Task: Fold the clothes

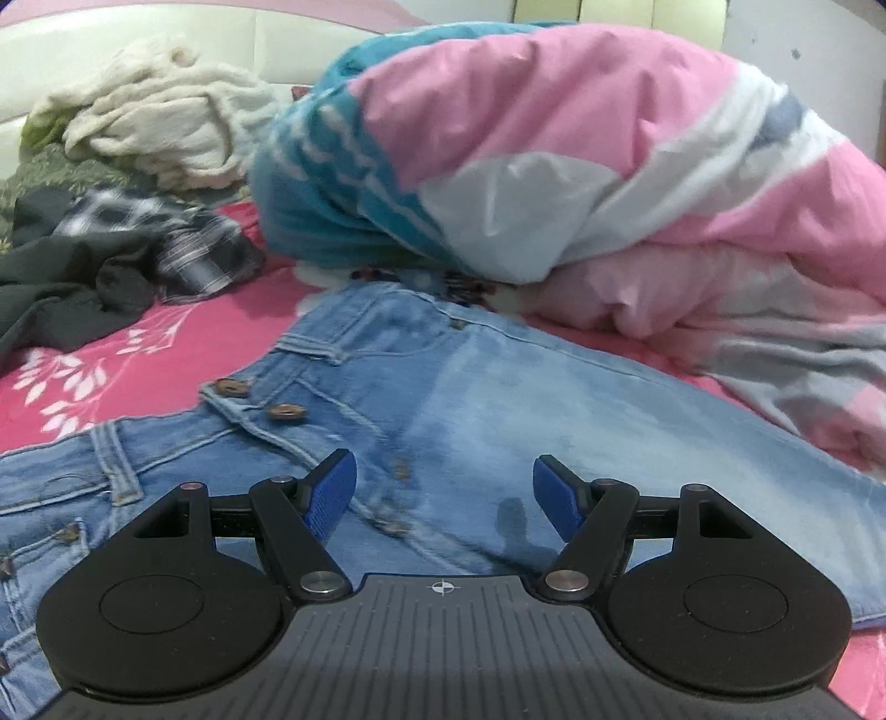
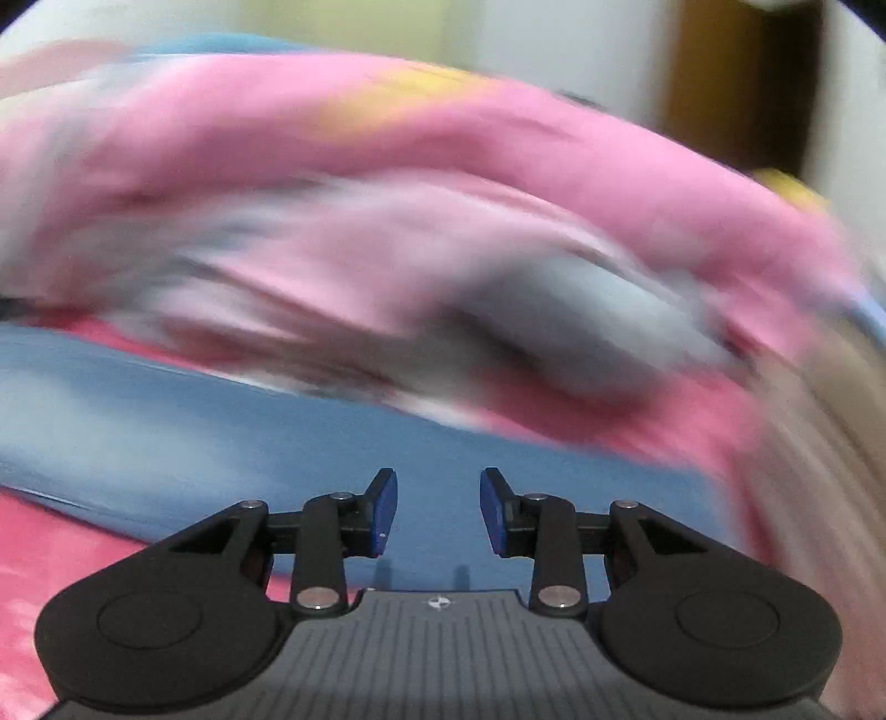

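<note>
**Jeans flat, both grippers empty**

Left gripper (image 1: 444, 493) above one pair of jeans (image 1: 470, 387): fingers spread wide, pinching nothing. Right gripper (image 2: 438, 512) over blurred denim: fingers parted, nothing between. Jeans spread flat on pink bedsheet (image 1: 166, 338). Beyond: one duvet (image 1: 581, 166), one mixed clothes pile (image 1: 138, 166).

I am in a home bedroom: ahead of my left claw (image 1: 444, 498) lies a bed with a pink leaf-print sheet (image 1: 138, 354), a bunched pink, teal and white duvet (image 1: 554, 166), a white padded headboard (image 1: 166, 33), and loose clothes heaped up beyond the jeans (image 1: 443, 387).
</note>
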`<action>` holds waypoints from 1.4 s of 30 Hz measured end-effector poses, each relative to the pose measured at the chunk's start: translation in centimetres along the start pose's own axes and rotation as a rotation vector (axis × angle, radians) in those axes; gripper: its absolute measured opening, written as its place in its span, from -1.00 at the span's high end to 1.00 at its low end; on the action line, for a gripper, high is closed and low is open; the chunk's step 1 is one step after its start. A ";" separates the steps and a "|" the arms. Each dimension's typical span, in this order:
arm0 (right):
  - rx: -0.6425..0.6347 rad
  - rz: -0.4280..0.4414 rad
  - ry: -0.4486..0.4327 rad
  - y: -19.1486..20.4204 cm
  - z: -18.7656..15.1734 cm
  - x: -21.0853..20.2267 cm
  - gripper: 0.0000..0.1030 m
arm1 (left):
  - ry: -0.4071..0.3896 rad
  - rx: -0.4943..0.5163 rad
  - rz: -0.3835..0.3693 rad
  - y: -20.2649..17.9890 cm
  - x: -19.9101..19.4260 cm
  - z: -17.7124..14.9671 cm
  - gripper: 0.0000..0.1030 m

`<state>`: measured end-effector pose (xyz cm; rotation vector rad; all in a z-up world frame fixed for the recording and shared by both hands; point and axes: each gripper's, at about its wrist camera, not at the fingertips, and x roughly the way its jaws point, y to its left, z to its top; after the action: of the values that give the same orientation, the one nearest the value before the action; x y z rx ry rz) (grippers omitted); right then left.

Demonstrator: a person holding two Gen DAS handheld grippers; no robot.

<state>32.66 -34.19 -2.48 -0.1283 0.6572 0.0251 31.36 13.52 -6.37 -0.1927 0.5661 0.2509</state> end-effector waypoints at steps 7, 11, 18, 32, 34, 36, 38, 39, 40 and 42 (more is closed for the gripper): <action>-0.183 0.452 0.072 21.1 6.0 8.1 0.40 | 0.025 -0.013 0.034 2.3 1.1 -0.4 -0.40; -0.227 0.444 0.133 28.6 5.2 15.2 0.41 | 0.025 -0.017 0.020 2.7 1.2 -0.5 -0.43; -0.240 0.378 0.161 30.8 6.2 13.1 0.42 | -0.005 -0.057 0.019 4.0 0.0 -0.2 -0.43; -0.180 0.482 0.141 39.5 10.6 17.5 0.42 | -0.005 -0.094 0.065 5.6 0.3 -0.3 -0.44; -0.172 0.440 0.128 39.8 11.4 18.4 0.41 | -0.005 -0.096 0.071 5.5 0.4 -0.3 -0.44; -0.168 0.389 0.168 40.4 11.4 20.7 0.39 | -0.009 -0.089 0.080 5.3 0.4 -0.3 -0.44; -0.139 0.358 0.186 40.1 11.9 21.5 0.34 | -0.012 -0.085 0.080 5.3 0.4 -0.4 -0.44; -0.116 0.349 0.187 39.6 12.2 21.4 0.35 | -0.011 -0.084 0.081 5.3 0.4 -0.4 -0.44; -0.097 0.340 0.185 39.0 12.6 21.1 0.36 | -0.011 -0.083 0.082 5.3 0.4 -0.4 -0.44; -0.094 0.317 0.151 36.2 12.9 19.3 0.36 | -0.009 -0.082 0.084 5.3 0.4 -0.3 -0.45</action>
<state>53.40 3.06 -8.19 -0.1166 0.8230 0.3548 29.99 18.53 -7.41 -0.2471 0.5556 0.3565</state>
